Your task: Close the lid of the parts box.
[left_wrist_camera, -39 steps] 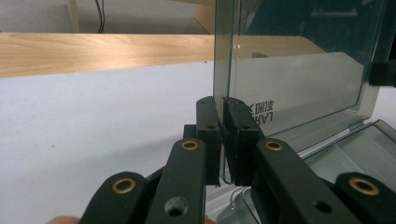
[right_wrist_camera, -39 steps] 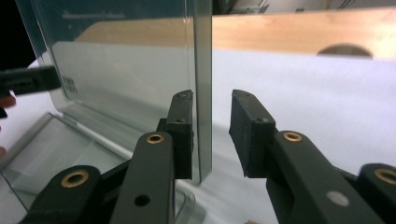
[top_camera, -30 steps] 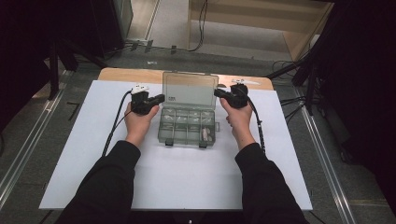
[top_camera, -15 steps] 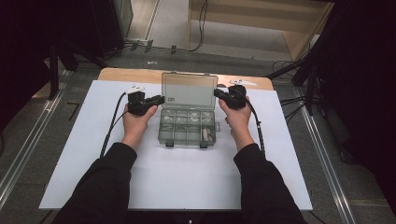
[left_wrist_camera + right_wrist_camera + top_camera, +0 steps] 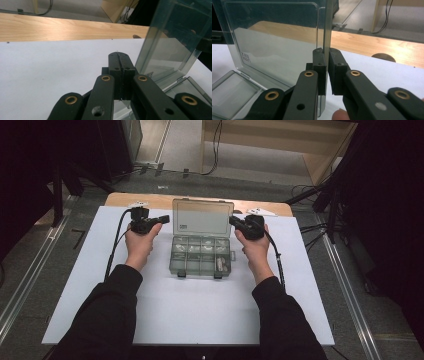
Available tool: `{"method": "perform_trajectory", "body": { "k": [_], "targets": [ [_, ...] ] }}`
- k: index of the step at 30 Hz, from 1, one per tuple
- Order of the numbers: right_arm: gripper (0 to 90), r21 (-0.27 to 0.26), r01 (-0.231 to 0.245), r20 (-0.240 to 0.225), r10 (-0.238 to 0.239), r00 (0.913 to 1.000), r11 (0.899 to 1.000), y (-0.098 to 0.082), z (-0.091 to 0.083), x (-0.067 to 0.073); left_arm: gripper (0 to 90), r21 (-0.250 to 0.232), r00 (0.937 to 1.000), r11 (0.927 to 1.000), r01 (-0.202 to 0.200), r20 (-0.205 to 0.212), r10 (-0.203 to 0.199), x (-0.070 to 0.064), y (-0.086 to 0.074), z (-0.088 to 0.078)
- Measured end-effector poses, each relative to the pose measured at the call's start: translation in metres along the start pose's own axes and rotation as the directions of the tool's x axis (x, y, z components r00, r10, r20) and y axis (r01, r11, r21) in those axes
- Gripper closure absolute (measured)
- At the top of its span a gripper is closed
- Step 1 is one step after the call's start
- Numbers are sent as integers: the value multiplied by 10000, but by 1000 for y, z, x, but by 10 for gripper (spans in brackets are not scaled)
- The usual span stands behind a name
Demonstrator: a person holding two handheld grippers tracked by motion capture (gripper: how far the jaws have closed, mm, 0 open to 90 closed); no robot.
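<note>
White sheeting covers the table (image 5: 200, 315), with a strip of bare wood at its far edge and dark floor all round. At the middle of it sits a clear compartment box (image 5: 201, 256), its base lying flat and its lid (image 5: 202, 218) standing upright at the back.

The right gripper (image 5: 234, 221) has its jaws pinched onto the lid's right edge — in the right gripper view the clear panel (image 5: 274, 45) runs straight down between the two black pads. The left gripper (image 5: 165, 218) stands just beside the lid's left edge, its jaws having just been closing and now pressed fully together on nothing (the left gripper view shows the lid (image 5: 172, 42) off to one side, untouched).

By the look of it, the lid is being handled, either steadied open or about to be swung. Next, the right hand would need to guide that edge through its hinge arc without twisting the thin plastic — and the left could steady the base.
</note>
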State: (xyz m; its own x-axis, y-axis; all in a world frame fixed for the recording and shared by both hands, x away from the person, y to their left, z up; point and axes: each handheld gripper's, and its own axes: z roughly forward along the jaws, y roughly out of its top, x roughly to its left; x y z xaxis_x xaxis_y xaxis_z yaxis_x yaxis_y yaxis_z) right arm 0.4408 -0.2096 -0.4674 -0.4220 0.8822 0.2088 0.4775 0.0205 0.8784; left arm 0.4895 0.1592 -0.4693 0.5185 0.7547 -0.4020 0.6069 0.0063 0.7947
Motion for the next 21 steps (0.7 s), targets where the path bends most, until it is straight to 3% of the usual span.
{"method": "perform_trajectory", "body": {
  "k": [3, 7, 13, 18, 21],
  "targets": [
    [830, -68, 176, -2, -176, 9998, 9998, -1, -2, 1, 900, 4, 9999, 10000, 91, 106, -91, -1, 2, 5],
    [831, -235, 417, -9, -417, 9991, 9989, -3, -5, 3, 900, 179, 9997, 9998, -132, 191, 129, -5, 5, 9],
    [826, -378, 716, -125, -721, 9973, 9967, -6, -9, 3, 900, 44, 9975, 10000, 39, 710, -42, -7, 10, 8],
    [800, -234, 533, -382, -541, 9978, 9983, -5, -11, 1, 900, 114, 9946, 9999, -88, 1031, 76, -9, 10, 6],
    [720, -145, 459, -525, -466, 9975, 9988, -6, -13, 1, 900, 145, 9924, 9998, -139, 1228, 120, -10, 10, 5]
  ]
}}
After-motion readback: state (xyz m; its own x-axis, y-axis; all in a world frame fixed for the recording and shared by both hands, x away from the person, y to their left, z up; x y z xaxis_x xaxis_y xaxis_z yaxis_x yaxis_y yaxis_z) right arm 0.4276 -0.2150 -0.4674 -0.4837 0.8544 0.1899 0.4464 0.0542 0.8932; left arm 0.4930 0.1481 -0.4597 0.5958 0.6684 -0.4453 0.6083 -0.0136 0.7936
